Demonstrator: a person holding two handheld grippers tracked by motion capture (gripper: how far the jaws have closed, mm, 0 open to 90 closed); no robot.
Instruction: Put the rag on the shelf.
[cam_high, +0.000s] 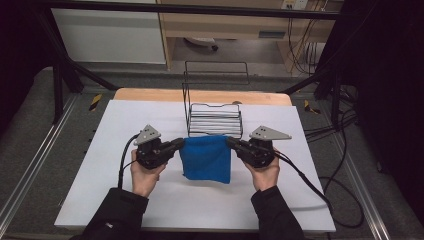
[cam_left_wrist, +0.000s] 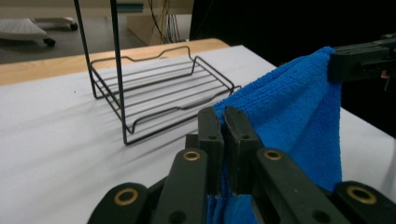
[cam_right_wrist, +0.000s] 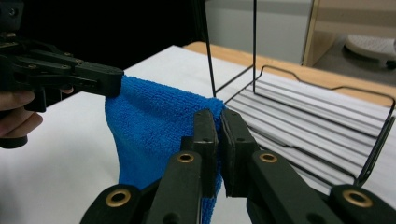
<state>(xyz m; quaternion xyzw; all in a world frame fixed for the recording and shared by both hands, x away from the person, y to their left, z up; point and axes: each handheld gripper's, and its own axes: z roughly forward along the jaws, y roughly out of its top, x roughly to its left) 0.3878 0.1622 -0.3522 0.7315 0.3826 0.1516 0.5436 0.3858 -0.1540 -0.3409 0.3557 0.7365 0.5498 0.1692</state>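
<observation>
A blue microfibre cloth (cam_high: 206, 159) hangs folded between the two grippers above the white table top (cam_high: 150, 200). My left gripper (cam_high: 178, 144) is shut on the cloth's upper left corner, and my right gripper (cam_high: 231, 143) is shut on its upper right corner. In the left gripper view the jaws pinch the blue cloth (cam_left_wrist: 299, 116) at its corner, with my left gripper (cam_left_wrist: 223, 116) in front and the right gripper (cam_left_wrist: 334, 63) farther off. In the right gripper view the cloth (cam_right_wrist: 154, 126) stretches from my right gripper (cam_right_wrist: 219, 119) to the left gripper (cam_right_wrist: 116, 81).
A black wire rack (cam_high: 214, 117) with a tall wire back stands just behind the cloth, mid-table. The wire rack (cam_left_wrist: 159, 93) lies close ahead of both grippers. A wooden table edge (cam_high: 150, 94) runs at the back. Cables (cam_high: 330, 200) trail off to the right.
</observation>
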